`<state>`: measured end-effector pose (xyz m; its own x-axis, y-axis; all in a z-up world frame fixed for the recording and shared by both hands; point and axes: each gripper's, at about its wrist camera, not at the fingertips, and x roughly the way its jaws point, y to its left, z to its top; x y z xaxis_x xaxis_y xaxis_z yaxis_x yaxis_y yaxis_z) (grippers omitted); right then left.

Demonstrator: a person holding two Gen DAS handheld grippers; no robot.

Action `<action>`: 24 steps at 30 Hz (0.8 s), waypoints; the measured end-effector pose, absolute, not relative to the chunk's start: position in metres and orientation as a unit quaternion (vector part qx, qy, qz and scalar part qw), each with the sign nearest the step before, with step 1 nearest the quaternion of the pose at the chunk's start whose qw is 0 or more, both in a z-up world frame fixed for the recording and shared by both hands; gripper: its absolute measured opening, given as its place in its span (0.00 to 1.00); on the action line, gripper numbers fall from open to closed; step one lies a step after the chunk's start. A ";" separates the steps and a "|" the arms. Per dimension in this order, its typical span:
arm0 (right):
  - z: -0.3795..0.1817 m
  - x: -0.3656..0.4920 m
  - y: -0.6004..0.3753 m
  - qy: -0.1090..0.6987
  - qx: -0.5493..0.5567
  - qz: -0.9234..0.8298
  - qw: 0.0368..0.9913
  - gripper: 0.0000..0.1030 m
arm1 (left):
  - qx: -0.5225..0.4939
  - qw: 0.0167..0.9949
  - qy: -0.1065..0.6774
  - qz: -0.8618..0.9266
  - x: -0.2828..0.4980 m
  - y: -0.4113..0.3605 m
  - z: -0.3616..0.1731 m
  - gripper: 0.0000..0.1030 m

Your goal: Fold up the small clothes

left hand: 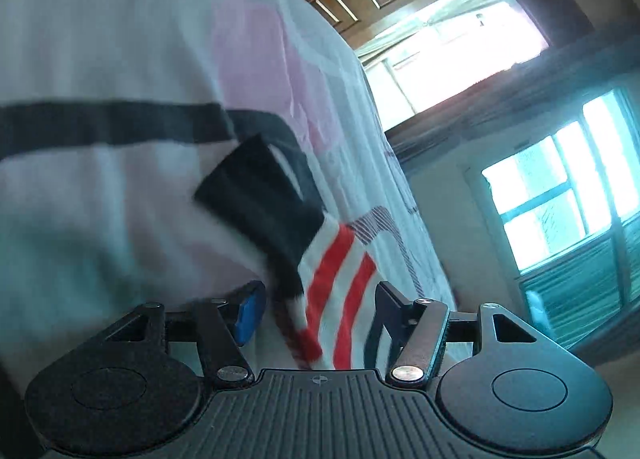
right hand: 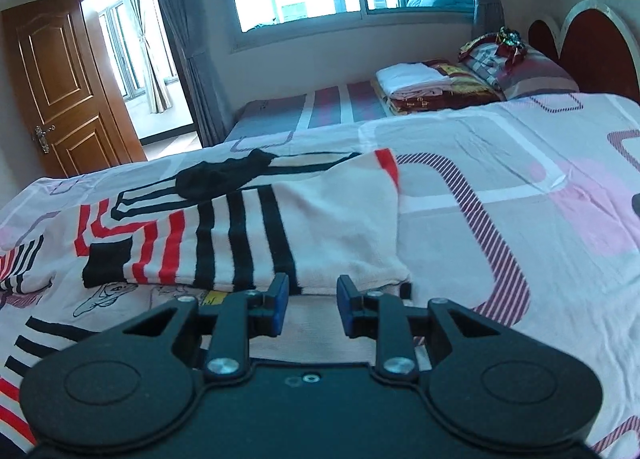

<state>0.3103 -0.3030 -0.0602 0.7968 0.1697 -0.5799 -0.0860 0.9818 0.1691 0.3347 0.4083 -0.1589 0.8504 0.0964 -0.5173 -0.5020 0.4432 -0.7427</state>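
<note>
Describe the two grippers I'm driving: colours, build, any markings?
Both are matte black. The left gripper has a ribbed body with a small crosshair mark, round side discs, silver pivot screws and blue pads on its fingers. The right gripper matches it: smooth top plate, blue-padded fingers. No cables or sleeves show.

striped garment (left hand: 336, 299) motion-blurred — its lower part hidden behind the left tool (left hand: 316, 311).
</note>
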 end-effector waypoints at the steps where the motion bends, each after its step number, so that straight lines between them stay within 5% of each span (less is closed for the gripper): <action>1: -0.061 0.310 -0.302 0.311 0.070 0.068 0.945 0.26 | -0.474 0.830 0.217 0.196 0.343 0.408 -0.156 0.44; 2: -0.061 0.311 -0.302 0.311 0.073 0.068 0.945 0.26 | -0.448 0.833 0.239 0.219 0.352 0.410 -0.155 0.11; 3: -0.062 0.312 -0.302 0.312 0.076 0.067 0.945 0.26 | -0.430 0.832 0.256 0.240 0.359 0.413 -0.155 0.07; 9: -0.064 0.315 -0.311 0.313 0.080 0.061 0.944 0.26 | -0.341 0.896 0.226 0.171 0.398 0.382 -0.108 0.07; 16: -0.069 0.315 -0.325 0.310 0.095 0.044 0.945 0.27 | -0.169 0.963 0.210 0.008 0.459 0.213 -0.029 0.07; 24: -0.066 0.306 -0.338 0.301 0.113 0.028 0.947 0.27 | -0.070 0.944 0.298 -0.121 0.497 0.021 -0.064 0.07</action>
